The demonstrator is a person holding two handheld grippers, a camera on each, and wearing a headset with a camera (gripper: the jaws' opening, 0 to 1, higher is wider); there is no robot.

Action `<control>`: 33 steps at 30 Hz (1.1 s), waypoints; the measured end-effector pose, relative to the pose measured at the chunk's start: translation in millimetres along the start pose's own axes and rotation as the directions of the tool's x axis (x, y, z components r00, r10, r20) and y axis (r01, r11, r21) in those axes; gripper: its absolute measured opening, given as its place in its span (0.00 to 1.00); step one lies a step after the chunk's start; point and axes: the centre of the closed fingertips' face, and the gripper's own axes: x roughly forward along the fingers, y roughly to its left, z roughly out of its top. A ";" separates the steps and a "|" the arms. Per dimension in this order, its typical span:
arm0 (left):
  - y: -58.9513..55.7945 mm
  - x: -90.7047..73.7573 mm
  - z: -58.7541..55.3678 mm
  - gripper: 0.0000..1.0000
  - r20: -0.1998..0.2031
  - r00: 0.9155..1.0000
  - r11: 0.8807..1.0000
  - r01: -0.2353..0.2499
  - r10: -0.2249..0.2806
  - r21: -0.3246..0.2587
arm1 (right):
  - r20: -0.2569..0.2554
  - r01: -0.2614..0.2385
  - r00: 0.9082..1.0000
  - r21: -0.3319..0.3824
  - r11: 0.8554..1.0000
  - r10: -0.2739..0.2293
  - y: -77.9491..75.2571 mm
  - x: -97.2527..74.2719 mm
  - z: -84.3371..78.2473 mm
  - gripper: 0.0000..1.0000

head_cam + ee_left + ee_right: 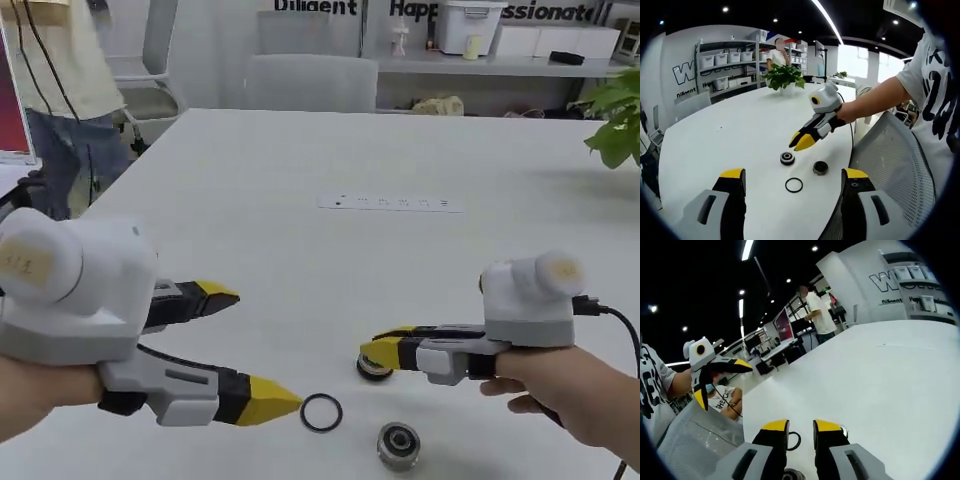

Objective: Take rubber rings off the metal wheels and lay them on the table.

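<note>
A loose black rubber ring (321, 412) lies flat on the white table (330, 150), just off the lower yellow tip of my left gripper (245, 348), which stands wide open and empty. In the left gripper view the ring (794, 185) lies ahead between the jaws. A wheel with a dark rim (375, 368) sits right under the tips of my right gripper (372, 350), whose jaws are only narrowly parted and hold nothing. A second wheel (398, 443), mostly bare metal, rests near the front edge. Both wheels (786, 158) (820, 167) lie beyond the ring.
A flush socket strip (390, 203) runs across the table's middle. A potted plant (615, 125) stands at the right edge. A grey chair (310, 82) is at the far end, and a person (60, 90) stands at the back left. A mesh chair (890, 165) is by the front edge.
</note>
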 end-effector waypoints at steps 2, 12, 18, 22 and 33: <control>1.8 0.8 2.0 0.76 0.004 1.000 1.000 -0.002 0.002 0.000 | 0.007 0.010 1.000 0.001 1.000 -0.010 -3.3 -3.2 1.8 0.17; 7.9 6.4 6.1 0.75 0.006 1.000 1.000 0.001 -0.001 -0.005 | 0.007 0.037 0.999 -0.021 0.999 -0.037 -9.6 -12.4 4.5 0.19; 14.1 12.0 8.7 0.74 0.004 1.000 1.000 -0.002 0.002 -0.009 | 0.014 0.054 0.998 -0.030 0.998 -0.053 -14.9 -18.2 7.3 0.20; 15.6 16.6 11.3 0.74 0.002 1.000 1.000 0.003 -0.003 -0.001 | 0.016 0.060 0.998 -0.033 0.998 -0.059 -15.4 -19.9 7.9 0.21; 24.3 32.5 18.8 0.74 0.000 1.000 1.000 0.013 -0.013 0.014 | 0.013 0.082 0.997 -0.045 0.996 -0.082 -22.4 -23.2 5.0 0.22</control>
